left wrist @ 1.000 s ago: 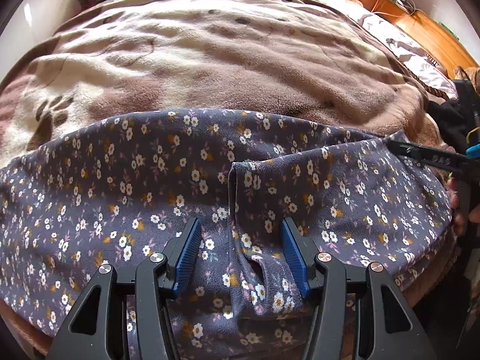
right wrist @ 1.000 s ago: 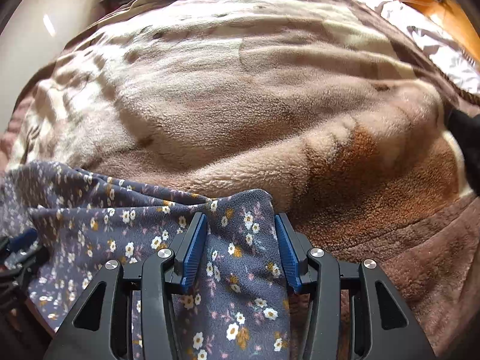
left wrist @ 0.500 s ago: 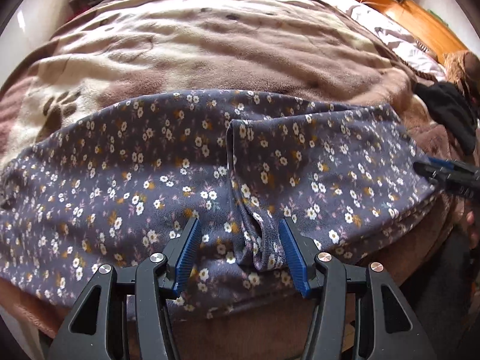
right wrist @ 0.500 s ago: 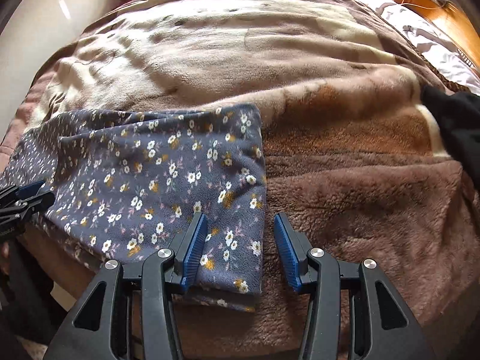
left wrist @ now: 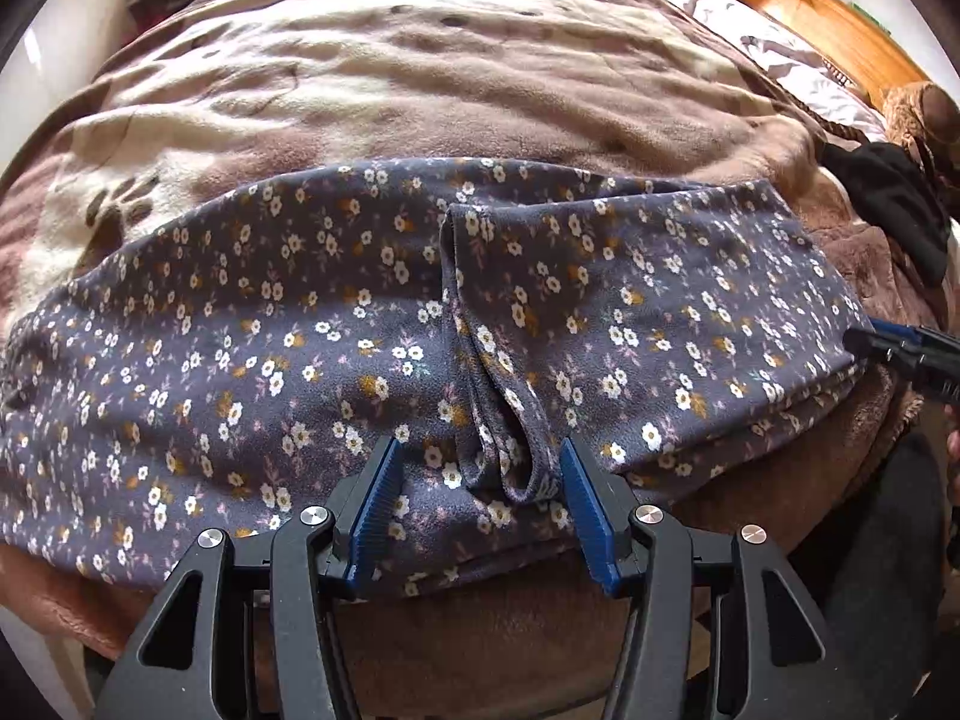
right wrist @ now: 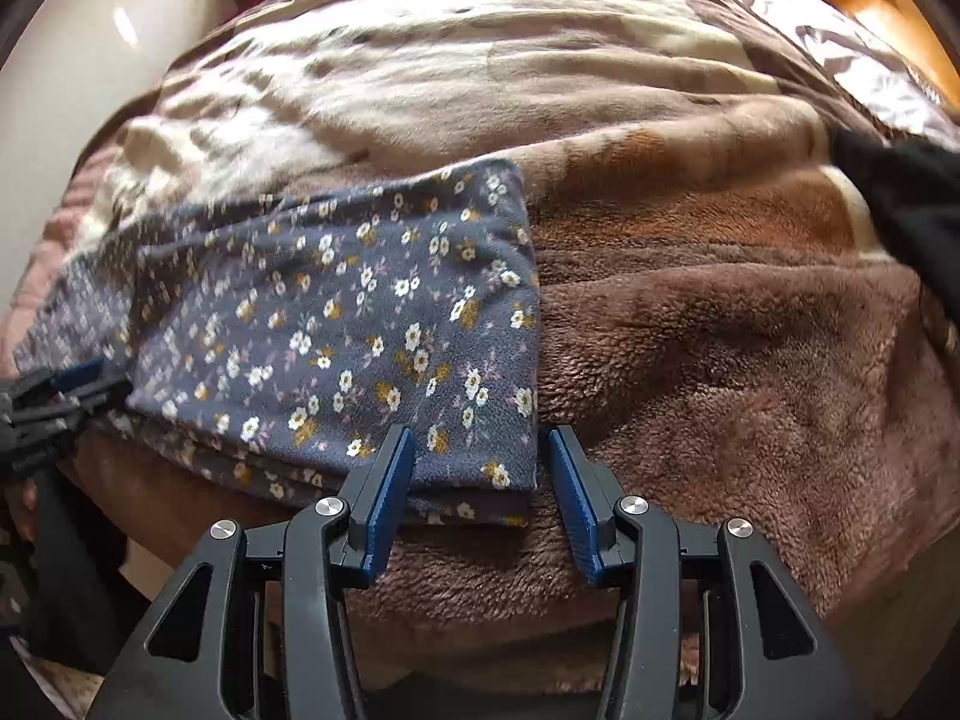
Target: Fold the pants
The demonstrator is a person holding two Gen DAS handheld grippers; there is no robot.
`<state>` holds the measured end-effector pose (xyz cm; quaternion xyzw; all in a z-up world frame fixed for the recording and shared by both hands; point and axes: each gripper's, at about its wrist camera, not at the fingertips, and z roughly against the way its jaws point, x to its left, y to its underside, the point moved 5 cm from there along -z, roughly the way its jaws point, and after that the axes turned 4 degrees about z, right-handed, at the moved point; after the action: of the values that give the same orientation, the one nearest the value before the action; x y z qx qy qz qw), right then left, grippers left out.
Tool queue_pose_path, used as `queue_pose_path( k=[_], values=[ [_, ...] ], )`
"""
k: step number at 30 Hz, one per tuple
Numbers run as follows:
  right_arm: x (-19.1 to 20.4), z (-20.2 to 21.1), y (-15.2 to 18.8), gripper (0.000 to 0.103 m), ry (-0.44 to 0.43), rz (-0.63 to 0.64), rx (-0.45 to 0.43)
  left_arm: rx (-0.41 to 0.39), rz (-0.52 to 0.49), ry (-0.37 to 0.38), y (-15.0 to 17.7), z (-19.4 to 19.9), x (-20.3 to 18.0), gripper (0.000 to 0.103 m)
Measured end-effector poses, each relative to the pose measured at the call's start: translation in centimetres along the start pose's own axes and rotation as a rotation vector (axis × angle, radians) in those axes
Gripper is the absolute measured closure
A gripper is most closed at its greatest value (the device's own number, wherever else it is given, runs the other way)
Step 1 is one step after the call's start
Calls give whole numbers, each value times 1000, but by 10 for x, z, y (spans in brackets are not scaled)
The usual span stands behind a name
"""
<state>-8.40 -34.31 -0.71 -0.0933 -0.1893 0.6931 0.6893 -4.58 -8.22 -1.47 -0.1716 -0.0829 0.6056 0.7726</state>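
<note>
One fold at least looks made: the dark grey-blue floral fabric pants (left wrist: 372,324) lie flat along the near edge of the bed, on the brown and cream fleece blanket (left wrist: 420,96), with a doubled layer visible at the right end, where stacked edges show in the right wrist view; the garment is long and low, so I judge a further fold or two, end toward end, is left before it counts as a neat packet; a loose hem edge runs down the middle of the cloth and bunches just ahead of the left claw (left wrist: 477,495), which suggests that layer wants smoothing or lifting next; the left claw stands apart, its blue pads either side of that bunched edge without pinching it; the right claw (right wrist: 480,495) is likewise spread, straddling the right-hand corner of the pants, one pad over cloth and the other over bare blanket, gripping nothing; the left wrist view alone shows the full length of the garment, the middle hem and the far left end; the right wrist view alone shows the squared right edge and its layers; a black garment (left wrist: 900,204) lies off to the right, well apart from the pants.
</note>
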Motion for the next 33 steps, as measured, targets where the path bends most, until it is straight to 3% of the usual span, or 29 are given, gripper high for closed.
queue_pose_path(
  k=[5, 9, 14, 20, 33],
  values=[
    [-21, 27, -14, 55, -67, -106, -79, -97, 14, 38, -13, 30, 2, 51],
    [-39, 31, -21, 55, -81, -178, -102, -115, 14, 108, -33, 36, -14, 51],
    [-46, 14, -11, 55, -211, -263, -52, -89, -18, 210, -55, 25, -52, 51],
    [-45, 0, 2, 52, -284, -325, -41, -10, -38, 317, -69, 9, -93, 51],
    [-29, -3, 1, 51, -401, -313, -10, 108, -114, 393, -100, -15, -167, 51]
  ],
)
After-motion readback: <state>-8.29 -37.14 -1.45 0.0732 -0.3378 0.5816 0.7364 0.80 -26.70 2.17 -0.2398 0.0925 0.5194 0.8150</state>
